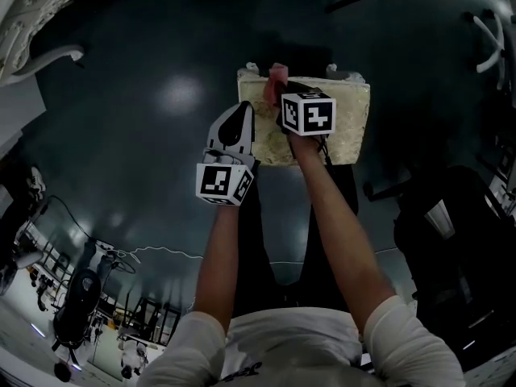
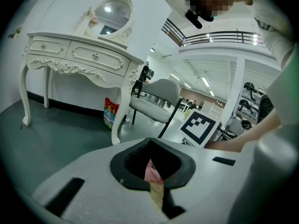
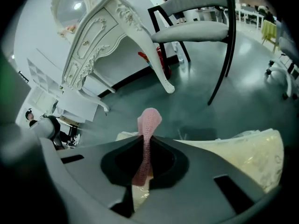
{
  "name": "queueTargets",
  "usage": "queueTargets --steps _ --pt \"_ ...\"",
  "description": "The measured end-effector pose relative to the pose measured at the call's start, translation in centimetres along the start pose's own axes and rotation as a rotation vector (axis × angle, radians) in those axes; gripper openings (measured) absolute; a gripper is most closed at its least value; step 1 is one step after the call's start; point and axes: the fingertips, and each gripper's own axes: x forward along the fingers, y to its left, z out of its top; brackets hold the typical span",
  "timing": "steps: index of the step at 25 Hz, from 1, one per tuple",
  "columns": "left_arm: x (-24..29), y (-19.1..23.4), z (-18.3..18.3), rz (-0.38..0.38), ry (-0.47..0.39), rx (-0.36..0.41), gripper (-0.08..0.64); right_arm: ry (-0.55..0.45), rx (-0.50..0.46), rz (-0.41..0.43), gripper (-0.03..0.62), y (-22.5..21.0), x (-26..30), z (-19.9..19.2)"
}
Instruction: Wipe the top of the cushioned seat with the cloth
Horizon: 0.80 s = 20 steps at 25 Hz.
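— Right side, what have you got?
— My right tongs [image 3: 142, 171] are clamped on the pink cloth [image 3: 148, 125]. A narrow fold of it stands up past the tips. The rest runs down through the slot toward the cushioned seat [image 1: 348, 123].
— Where on the seat?
— At its far edge, nearer the far left corner than the right. The cloth tip pokes just beyond that edge. The seat is cream and sits on the dark floor [image 1: 137, 143].
— And the left?
— My left tongs [image 1: 239, 121] sit over the seat's left edge, just beside the right pair. The jaws are drawn together. A sliver of pink and some cream show in the slit, but I can't tell whether anything is pinched there.
— Surroundings?
— A white dressing table [image 2: 79, 55] and a grey chair [image 2: 156, 101] stand beyond.
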Motion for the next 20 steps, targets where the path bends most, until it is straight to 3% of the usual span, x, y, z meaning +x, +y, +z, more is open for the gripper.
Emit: queueTargets --steps 13,20 --pt "6.4 -12.0 -3.4 -0.145 0.050 -0.003 0.014 -0.110 0.029 -0.174 0.023 -13.4 -8.4 -0.2" --pt "7.6 -14.9 -4.4 -0.184 0.061 -0.008 0.014 -0.144 0.064 -0.335 0.023 -20.0 -12.2 -1.6"
